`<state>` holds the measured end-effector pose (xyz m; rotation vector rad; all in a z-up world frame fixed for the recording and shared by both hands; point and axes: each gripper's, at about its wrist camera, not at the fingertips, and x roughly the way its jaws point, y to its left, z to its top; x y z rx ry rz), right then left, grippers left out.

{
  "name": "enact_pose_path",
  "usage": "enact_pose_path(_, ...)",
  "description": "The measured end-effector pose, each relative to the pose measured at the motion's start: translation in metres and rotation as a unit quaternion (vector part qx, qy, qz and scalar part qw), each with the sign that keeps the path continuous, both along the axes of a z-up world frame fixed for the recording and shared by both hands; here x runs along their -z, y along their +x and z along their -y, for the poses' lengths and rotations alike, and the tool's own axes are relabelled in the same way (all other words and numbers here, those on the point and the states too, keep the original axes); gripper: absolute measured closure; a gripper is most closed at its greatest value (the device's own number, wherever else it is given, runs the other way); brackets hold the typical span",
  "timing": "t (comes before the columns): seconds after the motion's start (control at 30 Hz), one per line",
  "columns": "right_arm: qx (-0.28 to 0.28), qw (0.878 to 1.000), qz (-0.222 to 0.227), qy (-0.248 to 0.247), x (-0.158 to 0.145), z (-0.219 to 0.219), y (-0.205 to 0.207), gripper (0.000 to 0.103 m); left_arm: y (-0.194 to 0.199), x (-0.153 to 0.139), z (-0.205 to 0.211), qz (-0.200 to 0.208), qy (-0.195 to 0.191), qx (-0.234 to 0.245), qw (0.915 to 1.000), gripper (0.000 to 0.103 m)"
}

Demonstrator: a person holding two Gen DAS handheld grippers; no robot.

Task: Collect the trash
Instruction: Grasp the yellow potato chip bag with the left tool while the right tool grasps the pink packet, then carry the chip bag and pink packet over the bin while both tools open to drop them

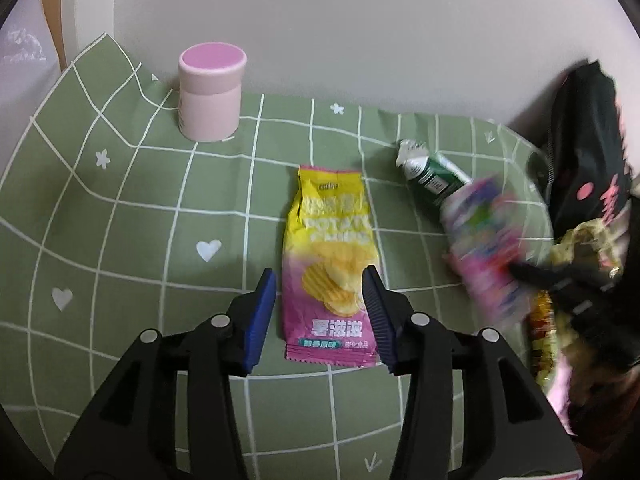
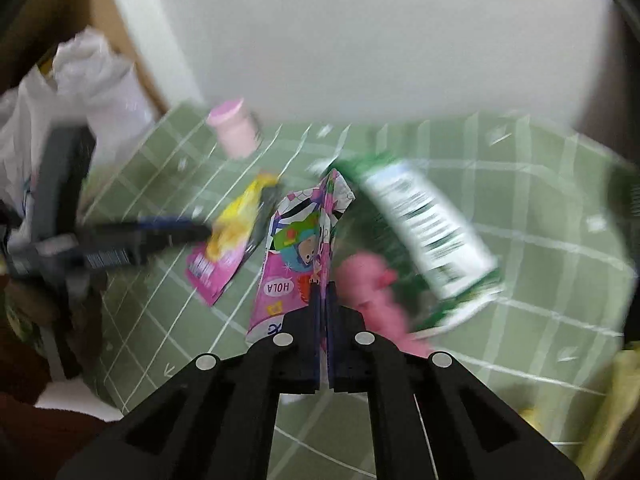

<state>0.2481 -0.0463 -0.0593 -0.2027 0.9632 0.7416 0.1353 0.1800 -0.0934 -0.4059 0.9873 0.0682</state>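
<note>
The chip bag, yellow above and pink below, lies flat on the green grid tablecloth that covers the table. In the left wrist view its long axis runs straight away from the camera, the crimped pink bottom edge nearest and the yellow top pointing toward the wall. The left tongs stand part open astride its lower half, 1 blue pad just beside the bag's left edge and the other over its right edge; whether either pad touches the bag I cannot tell.

The right tongs are pinched tight on a pink cartoon wrapper printed with "HOLA". The wrapper stands up from the pads, its long axis running away from the camera with a slight tilt, the folded tip farthest off. In the left wrist view the same wrapper is a motion-blurred pink streak at the right.

A green and white carton lies on its side beyond the wrapper, its long axis diagonal, torn end toward the wall. A pink lidded canister stands upright near the far left of the cloth, well apart from the bag. A black bag holding crumpled wrappers is at the right edge.
</note>
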Motion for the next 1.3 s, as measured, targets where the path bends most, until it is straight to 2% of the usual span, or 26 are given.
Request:
enact_pose_path(0.17,0.051,0.998,0.046,0.007,-0.040,0.036,-0.002,0.099,0.005,0.011,0.016,-0.005,0.048,-0.034,0.9982,0.061)
enact_pose_path(0.2,0.062,0.996,0.057,0.006,-0.047,0.043,-0.003,0.099,0.007,0.012,0.022,-0.008,0.059,-0.032,0.9977,0.070)
enact_pose_path(0.37,0.103,0.991,0.085,0.011,-0.071,0.078,-0.008,0.099,0.011,0.005,0.034,0.003,0.070,-0.019,0.9974,0.086)
enact_pose_path(0.43,0.115,0.989,0.093,0.011,-0.075,0.090,-0.009,0.099,0.011,-0.008,0.037,0.020,0.073,-0.012,0.9970,0.091)
enact_pose_path(0.57,0.134,0.985,0.108,0.012,-0.082,0.109,-0.011,0.099,0.011,-0.042,0.043,0.064,0.078,0.000,0.9948,0.092)
enact_pose_path(0.73,0.153,0.979,0.132,0.017,-0.095,0.128,-0.018,0.099,0.014,-0.090,0.059,0.120,0.092,0.023,0.9882,0.092)
enact_pose_path(0.93,0.187,0.967,0.175,0.017,-0.121,0.157,-0.026,0.099,0.030,-0.139,0.094,0.179,0.089,0.074,0.9769,0.092)
enact_pose_path(1.1,0.234,0.947,0.219,0.001,-0.145,0.195,-0.035,0.099,0.055,-0.164,0.139,0.211,0.051,0.145,0.9654,0.092)
enact_pose_path(1.3,0.285,0.924,0.254,-0.037,-0.163,0.243,-0.044,0.099,0.081,-0.185,0.216,0.227,0.018,0.256,0.9395,0.091)
